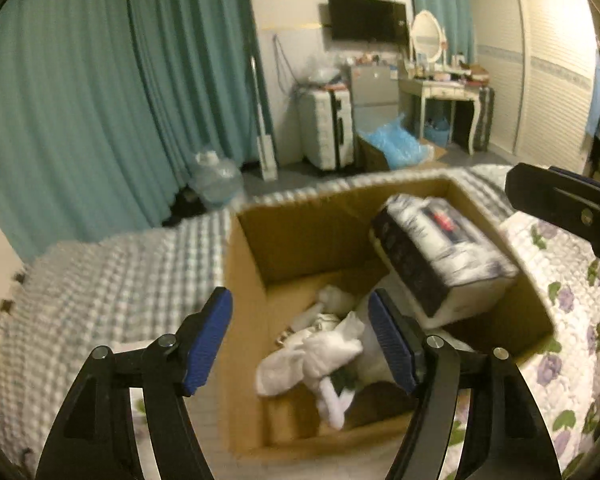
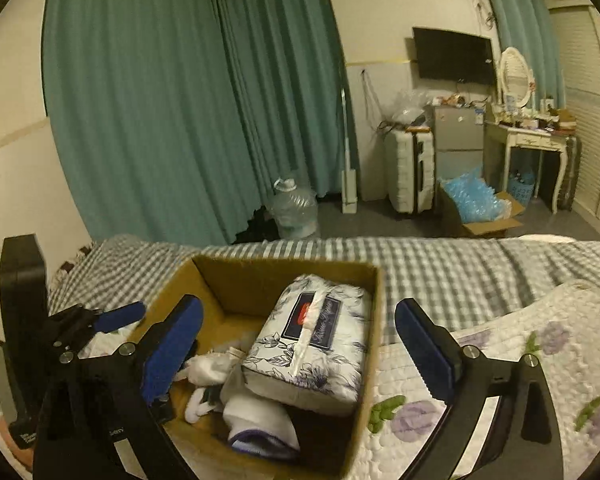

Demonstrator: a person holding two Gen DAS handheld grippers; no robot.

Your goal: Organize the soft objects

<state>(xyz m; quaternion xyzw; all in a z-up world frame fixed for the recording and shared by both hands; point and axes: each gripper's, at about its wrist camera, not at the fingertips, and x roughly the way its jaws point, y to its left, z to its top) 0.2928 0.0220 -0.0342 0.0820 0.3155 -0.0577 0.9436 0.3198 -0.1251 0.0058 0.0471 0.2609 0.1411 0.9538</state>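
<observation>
Fingers of the left gripper (image 1: 300, 344) are spread and empty above the near half of the cardboard box (image 1: 244, 320), which sits on the bed. Straight ahead between them lies a heap of white cloths (image 1: 320, 356) on the box floor; a tissue pack (image 1: 444, 248), blurred, leans in the far right corner, its long axis seemingly running away and to the left.

From the right wrist, the right gripper (image 2: 300, 348) is also spread and holds nothing, straddling the box with the tissue pack (image 2: 312, 340) dead ahead. By my judgement the right is nearer the pack, the left nearer the cloths.
</observation>
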